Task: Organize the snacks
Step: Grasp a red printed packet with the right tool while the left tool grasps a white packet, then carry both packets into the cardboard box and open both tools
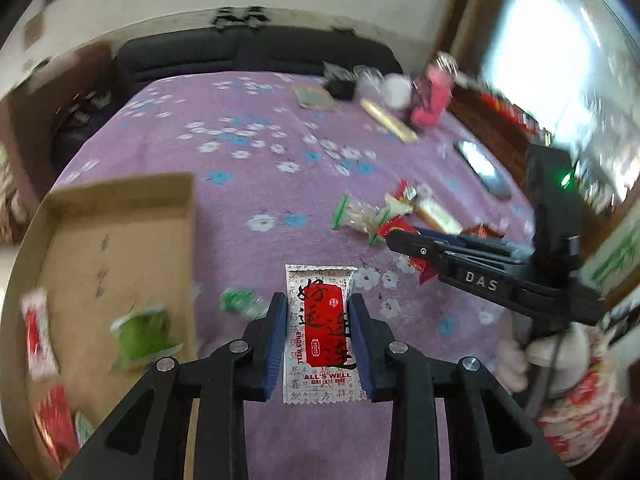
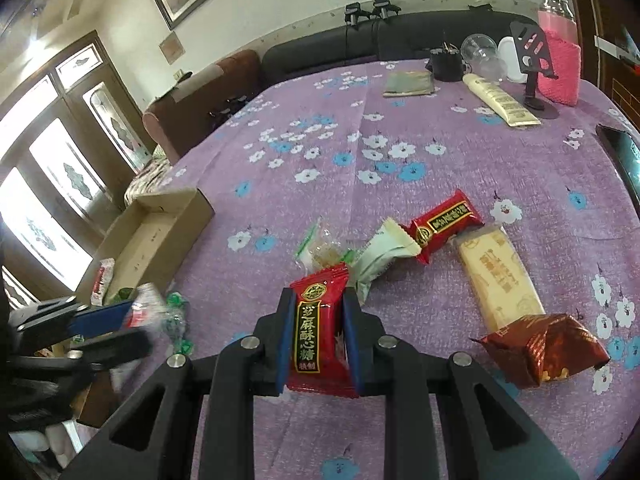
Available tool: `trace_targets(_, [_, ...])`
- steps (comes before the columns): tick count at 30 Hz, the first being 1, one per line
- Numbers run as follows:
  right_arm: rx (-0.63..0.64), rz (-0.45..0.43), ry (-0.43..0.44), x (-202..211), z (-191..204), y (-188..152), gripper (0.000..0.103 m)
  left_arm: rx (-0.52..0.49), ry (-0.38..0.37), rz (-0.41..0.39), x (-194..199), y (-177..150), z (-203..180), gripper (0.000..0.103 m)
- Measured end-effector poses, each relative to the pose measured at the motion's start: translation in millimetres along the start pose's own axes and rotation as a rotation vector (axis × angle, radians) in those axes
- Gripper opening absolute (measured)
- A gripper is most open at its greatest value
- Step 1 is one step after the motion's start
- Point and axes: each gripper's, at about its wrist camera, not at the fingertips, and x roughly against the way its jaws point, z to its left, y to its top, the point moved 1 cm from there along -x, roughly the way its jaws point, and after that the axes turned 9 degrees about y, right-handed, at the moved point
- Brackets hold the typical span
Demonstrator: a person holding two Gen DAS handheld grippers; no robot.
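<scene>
My left gripper point(image 1: 318, 300) is shut on a white-and-red snack packet point(image 1: 320, 332) printed "ALL'S WELL", held above the purple floral cloth. To its left lies an open cardboard box point(image 1: 120, 248) with a green packet point(image 1: 144, 336) and red-and-white packets point(image 1: 38, 332) inside. My right gripper point(image 2: 319, 296) is shut on a red candy packet point(image 2: 318, 328) with gold lettering. Behind it lie a clear bag point(image 2: 320, 248), a pale green packet point(image 2: 384, 256), a second red packet point(image 2: 444, 224), a cream bar point(image 2: 500, 280) and a brown packet point(image 2: 548, 348). Green wrapped candies point(image 2: 178, 312) lie by the box point(image 2: 160, 236).
At the table's far right stand a pink jar point(image 2: 560, 64), a black phone stand point(image 2: 534, 60), a cream tube point(image 2: 500, 100) and glassware point(image 2: 478, 50). A dark phone point(image 2: 624, 152) lies at the right edge. A dark sofa point(image 2: 320, 52) runs behind the table.
</scene>
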Motion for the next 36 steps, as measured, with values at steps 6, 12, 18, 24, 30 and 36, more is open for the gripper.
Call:
trace_targets(6, [0.019, 0.007, 0.023, -3, 14, -8, 0.022, 0.200, 0.011, -0.056, 32, -28, 61, 0.032])
trace_targets(12, [0.086, 0.017, 0.027, -4, 53, -15, 0.022, 0.266, 0.085, -0.105, 53, -46, 100, 0.032])
trace_targets(18, [0.135, 0.050, 0.123, -8, 111, -19, 0.022, 0.305, 0.117, -0.135, 62, -58, 125, 0.032])
trace_targets(24, [0.244, 0.110, 0.180, -28, 177, -20, 0.022, 0.351, 0.118, -0.145, 60, -68, 144, 0.032])
trace_targets(30, [0.298, 0.180, 0.181, -69, 217, -26, 0.022, 0.398, 0.158, -0.152, 60, -71, 171, 0.033])
trace_targets(36, [0.328, 0.236, 0.151, -106, 234, -34, 0.022, 0.454, 0.148, -0.139, 52, -80, 194, 0.033])
